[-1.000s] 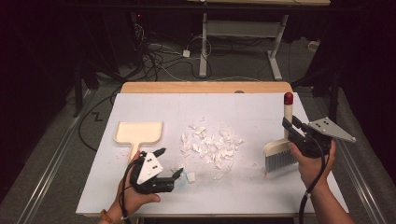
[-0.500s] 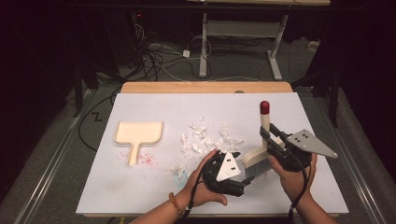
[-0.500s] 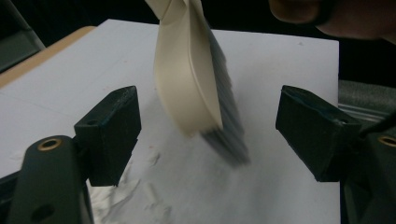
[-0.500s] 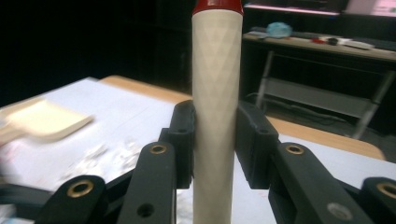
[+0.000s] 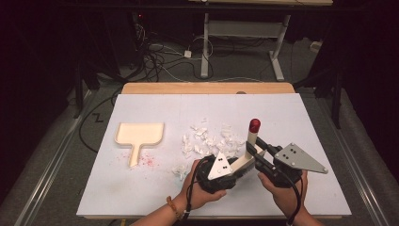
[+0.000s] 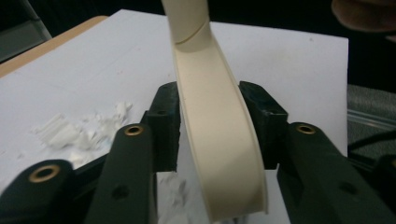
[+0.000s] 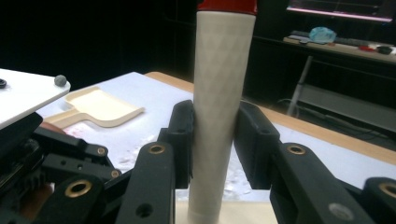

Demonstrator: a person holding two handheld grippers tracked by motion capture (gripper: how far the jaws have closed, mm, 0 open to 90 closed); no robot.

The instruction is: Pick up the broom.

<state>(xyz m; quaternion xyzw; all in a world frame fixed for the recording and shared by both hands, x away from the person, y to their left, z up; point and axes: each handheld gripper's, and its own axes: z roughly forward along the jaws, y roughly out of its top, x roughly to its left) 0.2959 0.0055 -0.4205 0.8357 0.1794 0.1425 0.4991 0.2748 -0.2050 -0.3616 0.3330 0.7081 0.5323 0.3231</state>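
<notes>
A hand brush with a cream handle and a red cap stands tilted over the front middle of the table. My right gripper is shut on that handle, with a pad on each side of the shaft. My left gripper has just been closing, and its pads now press on the brush's cream head from both sides. White paper scraps lie heaped just beyond the brush. A cream dustpan rests flat at the left, handle towards me.
A white sheet covers the table, and a wooden edge shows at the back. Faint red specks mark the sheet near the dustpan's handle. Cables and a desk frame stand on the dark floor beyond.
My left gripper crossed from the front left to the brush and closed on its head. My right gripper carried the brush leftward from the right side towards the middle.
</notes>
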